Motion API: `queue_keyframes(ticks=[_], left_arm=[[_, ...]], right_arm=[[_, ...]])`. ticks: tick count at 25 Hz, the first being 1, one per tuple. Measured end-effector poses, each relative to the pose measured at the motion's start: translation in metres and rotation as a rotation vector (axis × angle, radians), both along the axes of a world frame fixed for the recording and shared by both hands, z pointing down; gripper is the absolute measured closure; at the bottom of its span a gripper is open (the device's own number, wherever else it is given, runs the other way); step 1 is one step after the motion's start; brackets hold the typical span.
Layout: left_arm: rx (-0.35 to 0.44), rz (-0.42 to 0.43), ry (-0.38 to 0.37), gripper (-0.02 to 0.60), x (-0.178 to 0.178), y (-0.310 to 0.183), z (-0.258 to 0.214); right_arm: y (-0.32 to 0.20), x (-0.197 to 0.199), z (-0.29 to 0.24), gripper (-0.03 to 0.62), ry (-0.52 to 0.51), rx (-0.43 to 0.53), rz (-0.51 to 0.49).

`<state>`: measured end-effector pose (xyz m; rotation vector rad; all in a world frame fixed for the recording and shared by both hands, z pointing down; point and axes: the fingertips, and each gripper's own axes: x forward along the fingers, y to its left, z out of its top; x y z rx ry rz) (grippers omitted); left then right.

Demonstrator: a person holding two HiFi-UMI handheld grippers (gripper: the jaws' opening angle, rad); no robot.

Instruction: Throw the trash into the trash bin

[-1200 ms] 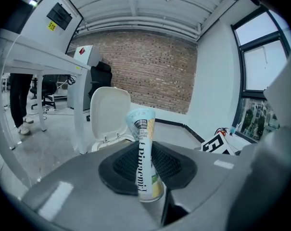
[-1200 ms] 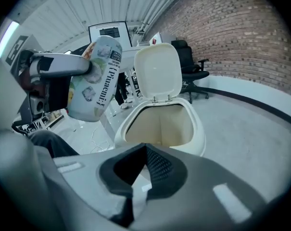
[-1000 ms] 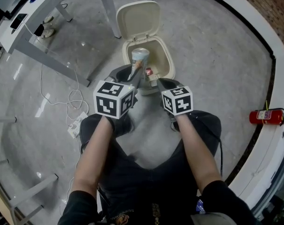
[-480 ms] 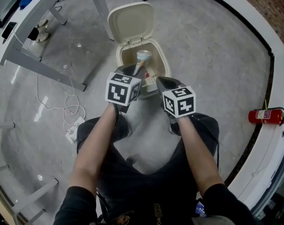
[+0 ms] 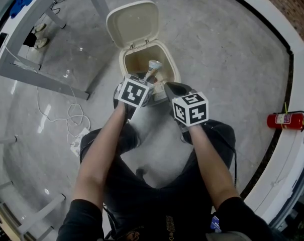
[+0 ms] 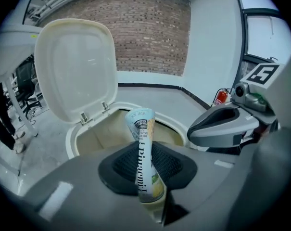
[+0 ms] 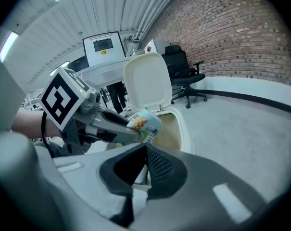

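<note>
- Cream plastic is forming the trash bin [image 5: 123, 62], which is standing on the grey floor right in front of the person's feet, its hinged lid [image 5: 131, 24] tipping up and back on the far side.
- The left gripper [image 5: 147, 79] is reaching over the bin's near rim, its forearm stretching straight out and its tips angling steeply down toward the opening.
- Its jaws are pinching a flattened printed carton [image 6: 141, 138] by the lower end; the carton is sticking up and forward, hanging over the bin's open mouth and not lying inside.
- The right gripper [image 5: 168, 87] is hovering just to the right of the left one, at the bin's near right corner, tilting down more gently.
- In the right gripper view its pads are meeting at the tips with nothing between them, and the carton [image 7: 145, 124] is showing above them, against the bin's opening.
- Both marker cubes are facing up on the bin's near side.
</note>
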<state>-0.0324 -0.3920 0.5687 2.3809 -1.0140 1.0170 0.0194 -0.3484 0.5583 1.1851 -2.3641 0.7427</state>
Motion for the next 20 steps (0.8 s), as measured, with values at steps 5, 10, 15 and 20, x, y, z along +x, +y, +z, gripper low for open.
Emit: queue_keyframes(ticks=[5,10,15,20], left_arm=[[-0.016,0.020,-0.053,0.495,-0.002,0.002,0.012],[-0.018,0.015,-0.054,0.403,-0.002,0.003,0.015],[0.014,-0.011,-0.024,0.397,-0.008,-0.001,0.003],[0.070,-0.040,-0.001,0.417,-0.020,-0.008,-0.017]], right_arm=[[0.000,0.002,0.002,0.592,0.006,-0.002,-0.003],[-0.001,0.005,0.001,0.591,0.008,0.002,0.001],[-0.001,0.003,-0.001,0.591,0.008,0.005,-0.001],[-0.006,0.001,-0.010,0.592,-0.002,0.028,-0.001]])
